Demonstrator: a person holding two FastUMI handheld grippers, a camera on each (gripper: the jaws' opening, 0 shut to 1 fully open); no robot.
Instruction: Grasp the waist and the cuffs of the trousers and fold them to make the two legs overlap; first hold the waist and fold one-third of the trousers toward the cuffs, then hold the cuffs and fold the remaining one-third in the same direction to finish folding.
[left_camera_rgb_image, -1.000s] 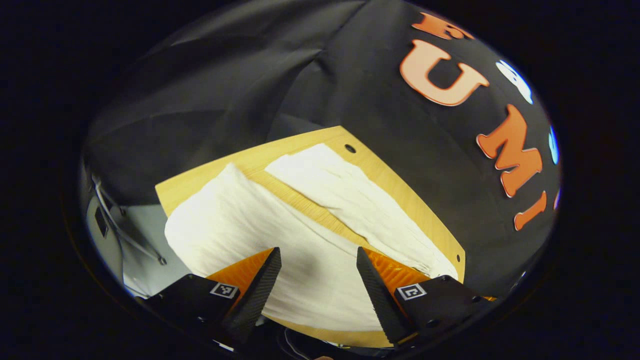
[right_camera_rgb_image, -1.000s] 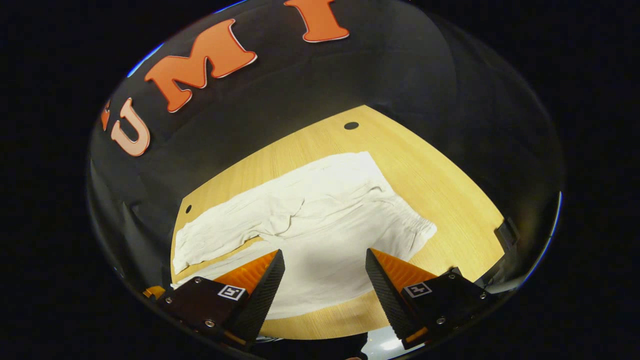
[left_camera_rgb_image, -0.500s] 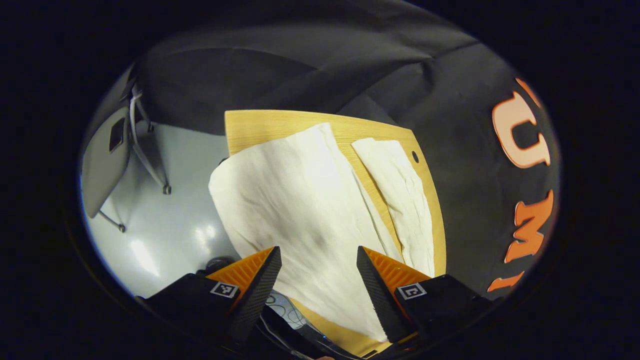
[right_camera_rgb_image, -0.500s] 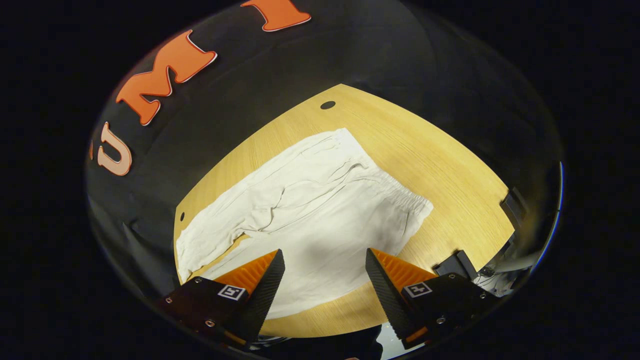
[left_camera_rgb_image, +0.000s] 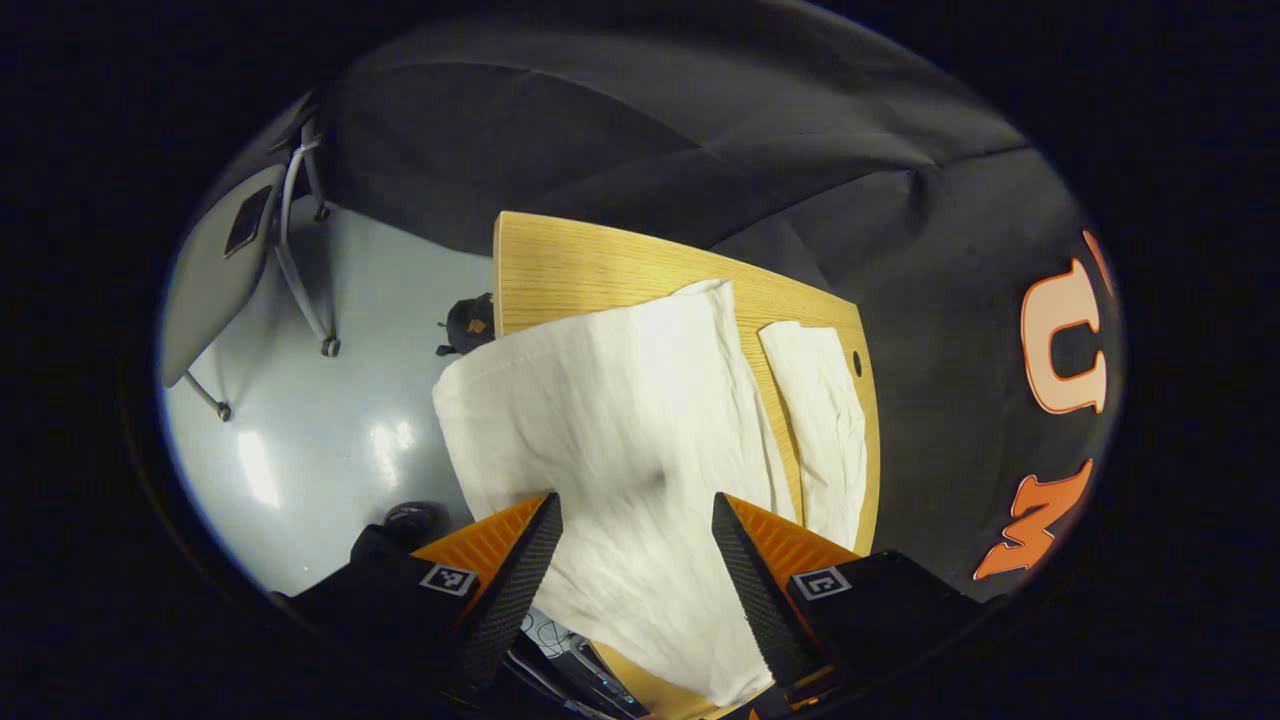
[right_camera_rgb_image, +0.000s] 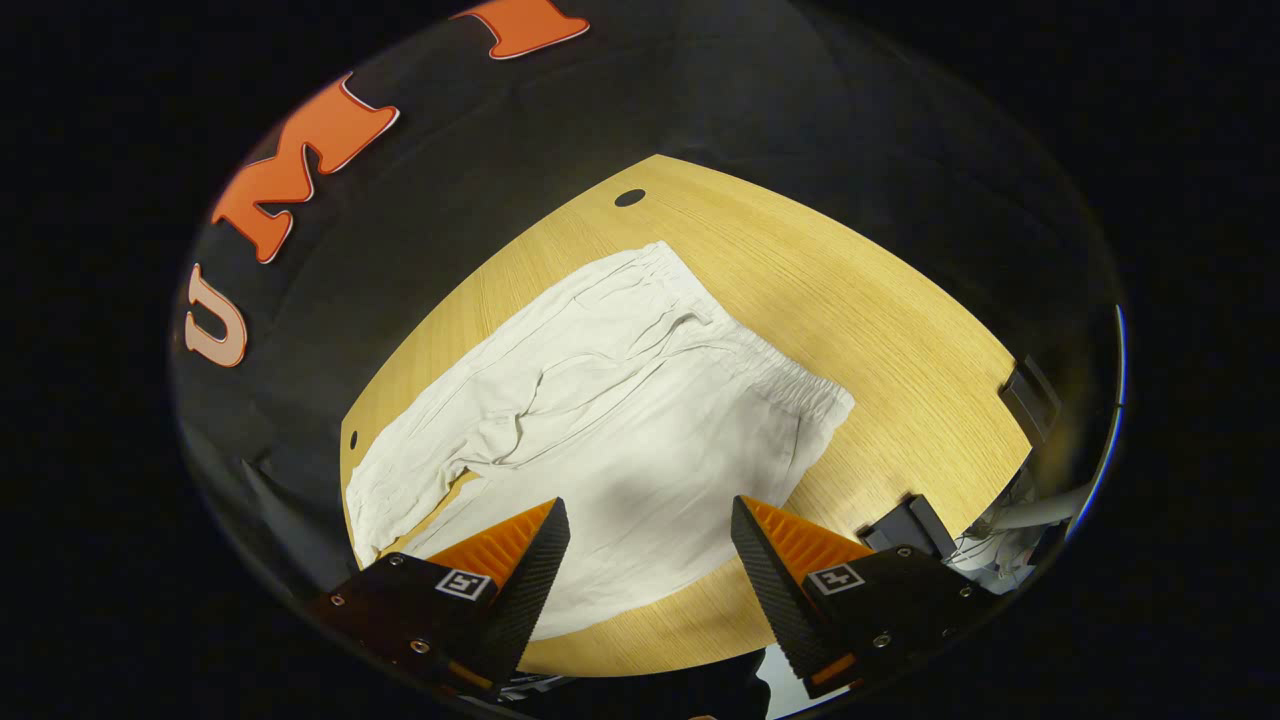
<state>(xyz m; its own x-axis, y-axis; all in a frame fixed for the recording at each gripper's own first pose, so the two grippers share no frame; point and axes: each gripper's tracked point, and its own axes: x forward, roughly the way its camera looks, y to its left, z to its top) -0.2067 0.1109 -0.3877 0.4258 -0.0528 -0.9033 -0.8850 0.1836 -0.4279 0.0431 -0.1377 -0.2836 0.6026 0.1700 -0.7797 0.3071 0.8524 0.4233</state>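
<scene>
We see a wooden counter (left_camera_rgb_image: 590, 275) with small dark holes near its edge (right_camera_rgb_image: 629, 198). Left of the counter, on the grey floor (left_camera_rgb_image: 330, 440), stands a chair (left_camera_rgb_image: 215, 275) on castors; cables (left_camera_rgb_image: 560, 640) hang below the counter's near edge.

A light wooden desk (right_camera_rgb_image: 880, 330) carries a pair of white trousers (right_camera_rgb_image: 620, 420) spread flat — waistband toward its right, the two legs running left and parting near the cuffs. One leg's cuff (left_camera_rgb_image: 480, 400) overhangs the desk's edge above the grey floor (left_camera_rgb_image: 300, 420).
</scene>
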